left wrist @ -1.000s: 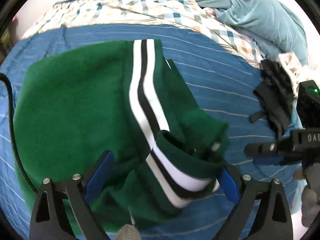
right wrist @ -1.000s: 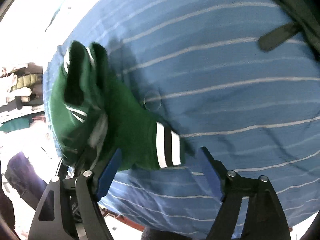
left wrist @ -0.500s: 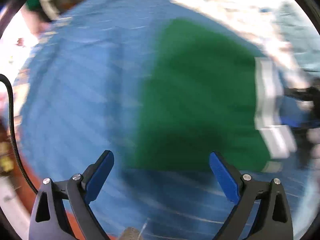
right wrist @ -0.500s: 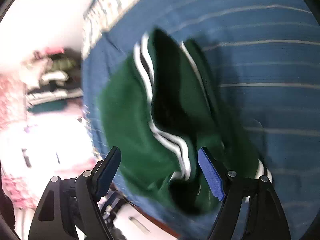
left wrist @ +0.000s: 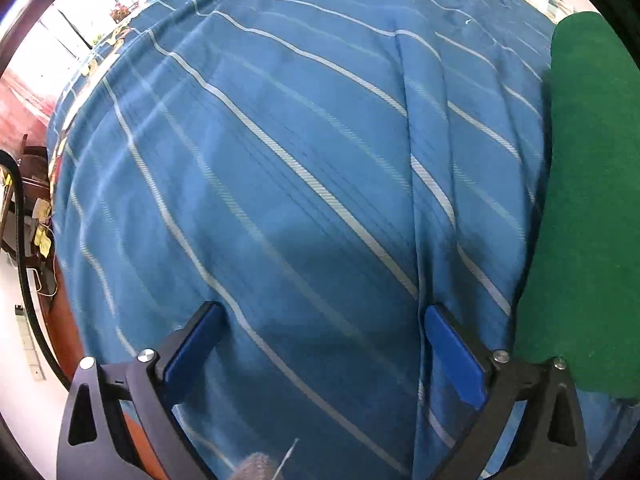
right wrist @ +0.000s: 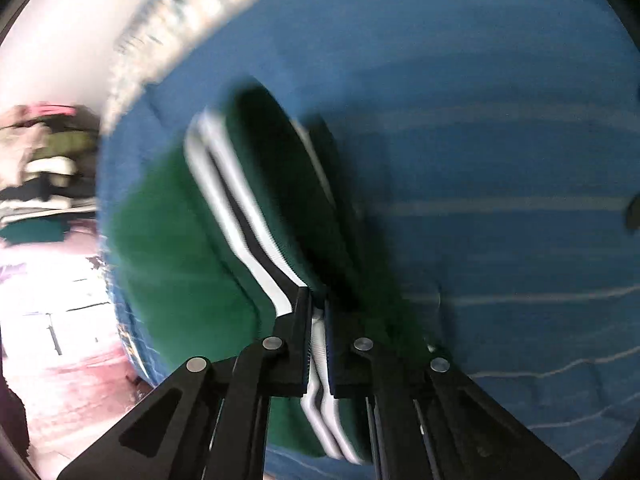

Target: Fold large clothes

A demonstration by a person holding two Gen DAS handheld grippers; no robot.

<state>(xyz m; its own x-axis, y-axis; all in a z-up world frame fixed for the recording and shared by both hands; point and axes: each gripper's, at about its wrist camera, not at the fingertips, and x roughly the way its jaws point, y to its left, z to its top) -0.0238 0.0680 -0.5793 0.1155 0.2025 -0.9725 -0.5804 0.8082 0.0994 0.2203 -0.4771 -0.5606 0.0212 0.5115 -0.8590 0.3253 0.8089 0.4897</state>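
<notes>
A green garment [right wrist: 180, 264] with white and black stripes lies on the blue striped bedsheet [right wrist: 500, 140]. My right gripper [right wrist: 318, 312] is shut on the garment's striped edge, which runs up between its pads; this view is blurred. In the left wrist view only the garment's plain green side [left wrist: 584, 200] shows, along the right edge. My left gripper [left wrist: 320, 344] hangs over bare blue sheet [left wrist: 280, 160] to the left of the garment. Its jaws are opening and stand wide, with nothing between them.
The bed's left edge [left wrist: 60, 240] drops to a reddish wooden frame and a black cable [left wrist: 24, 264]. In the right wrist view a shelf with stacked clothes [right wrist: 44, 168] stands beyond the bed at the left, and a checked cover [right wrist: 180, 20] lies at the far side.
My right gripper has shut on the garment's striped edge. My left gripper has let go of the striped cuff and swung left off the garment, over bare sheet.
</notes>
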